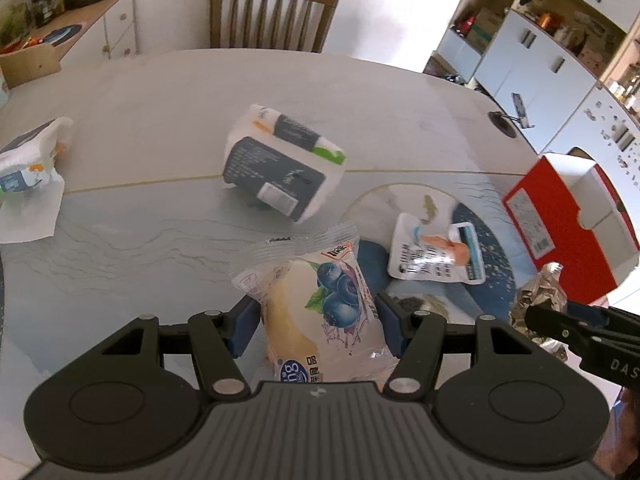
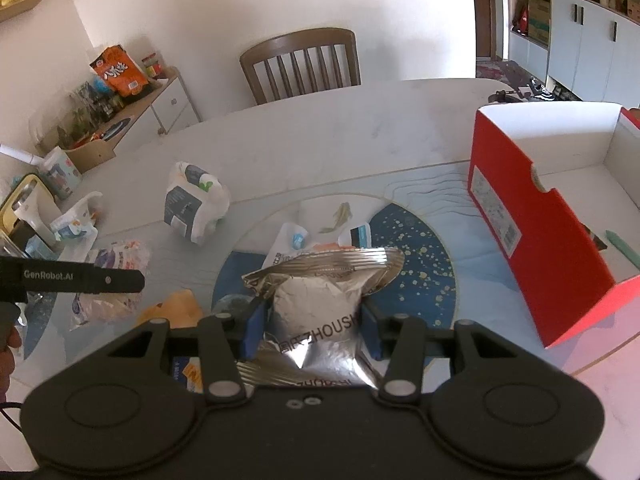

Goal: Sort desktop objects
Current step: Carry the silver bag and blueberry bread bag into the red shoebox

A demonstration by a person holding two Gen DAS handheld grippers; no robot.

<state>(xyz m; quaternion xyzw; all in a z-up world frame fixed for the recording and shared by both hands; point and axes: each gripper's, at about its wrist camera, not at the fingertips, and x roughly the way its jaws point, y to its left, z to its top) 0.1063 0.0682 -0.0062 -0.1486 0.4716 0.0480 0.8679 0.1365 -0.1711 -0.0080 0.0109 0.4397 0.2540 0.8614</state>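
Two tissue packs are counted ahead of the left tool (image 1: 318, 326): one tissue pack (image 1: 282, 168) straight ahead, one opened tissue pack (image 1: 30, 168) far to its left. One white pouch (image 1: 436, 254) lies ahead-right, its print hard to read. One red box (image 2: 548, 216) stands right of the right tool (image 2: 312, 328). The blueberry bread packet (image 1: 320, 312) is clamped by the left tool; the silver foil packet (image 2: 320, 308) is gripped by the right tool, above the tabletop (image 2: 320, 140).

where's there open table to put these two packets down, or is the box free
The red box is mostly bare inside; only a green strip lies by its right wall. Bare table lies between the tissue pack and the crumpled wrapper. Crowded: the blue mat holding the white pouch.
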